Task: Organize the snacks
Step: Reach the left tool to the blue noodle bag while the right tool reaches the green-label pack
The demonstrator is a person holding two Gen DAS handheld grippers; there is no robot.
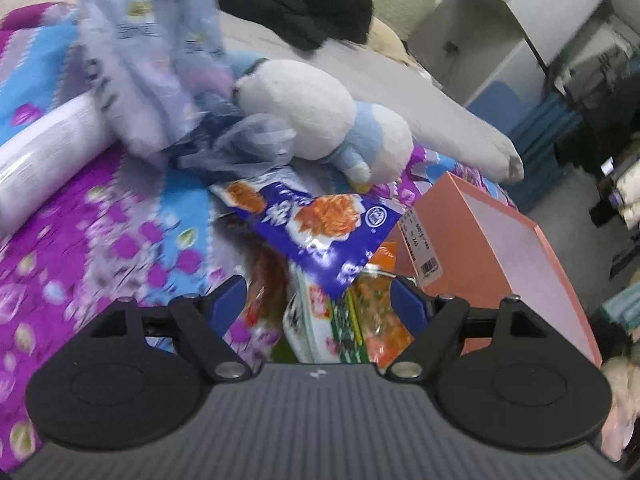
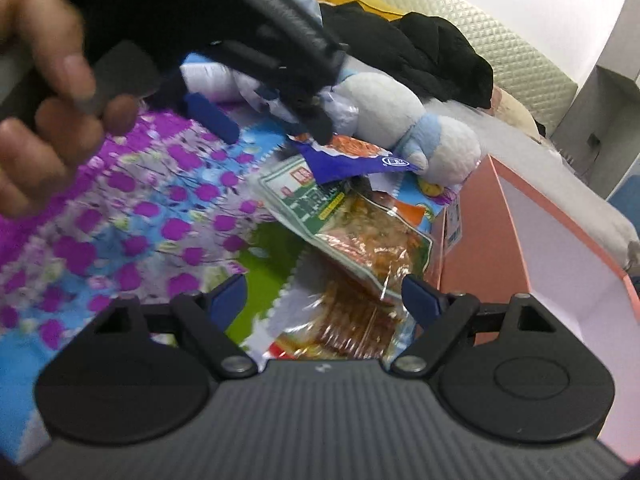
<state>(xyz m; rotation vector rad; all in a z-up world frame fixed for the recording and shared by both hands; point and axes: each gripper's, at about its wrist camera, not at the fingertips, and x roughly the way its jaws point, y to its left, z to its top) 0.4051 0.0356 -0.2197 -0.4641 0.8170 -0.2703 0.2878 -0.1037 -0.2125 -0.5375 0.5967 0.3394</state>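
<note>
Probably a bedroom: floral bedspread (image 1: 120,240), plush toy (image 1: 320,120)

Floral bedspread (image 1: 100,248), quilted headboard (image 2: 520,52)

Glossy crinkled plastic snack packets (image 2: 352,236) lie on a printed cloth bedspread (image 1: 120,240) beside a matt cardboard box (image 1: 500,248).

A white-and-blue plush toy (image 1: 320,120) lies on the purple-and-blue floral bedsheet (image 1: 100,240); black clothing (image 1: 296,4) sits behind the toy, a grey pillow (image 1: 452,128) beside it.
</note>
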